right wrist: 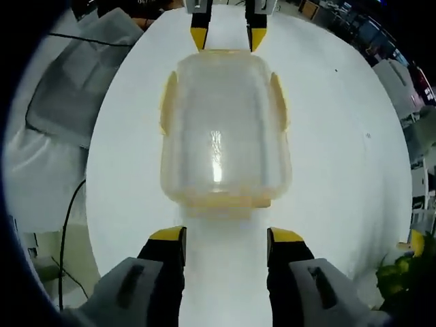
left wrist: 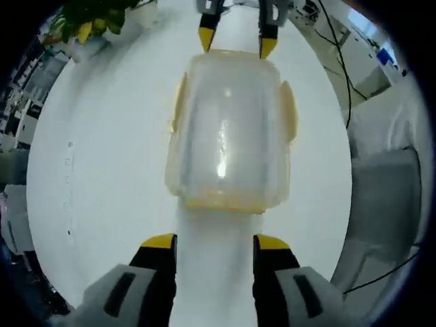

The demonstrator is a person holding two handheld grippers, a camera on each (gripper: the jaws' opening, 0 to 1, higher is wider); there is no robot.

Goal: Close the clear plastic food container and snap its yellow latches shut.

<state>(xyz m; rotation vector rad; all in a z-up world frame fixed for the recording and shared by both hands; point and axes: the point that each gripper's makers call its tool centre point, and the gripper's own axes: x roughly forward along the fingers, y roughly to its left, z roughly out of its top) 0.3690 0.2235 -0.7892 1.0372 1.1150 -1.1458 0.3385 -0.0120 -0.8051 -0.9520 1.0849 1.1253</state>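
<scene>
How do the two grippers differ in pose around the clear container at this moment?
The left gripper faces the container from one short end, the right gripper from the opposite end. In the left gripper view a plant lies behind the right gripper; in the right gripper view a plant sits beside that view's own jaws. Both are open, yellow-tipped, just short of the container, touching nothing; the lid is on.

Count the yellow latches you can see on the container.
4: in the left gripper view, one on the container's left side, one right, one at the near end; the far-end one appears in the right gripper view.
</scene>
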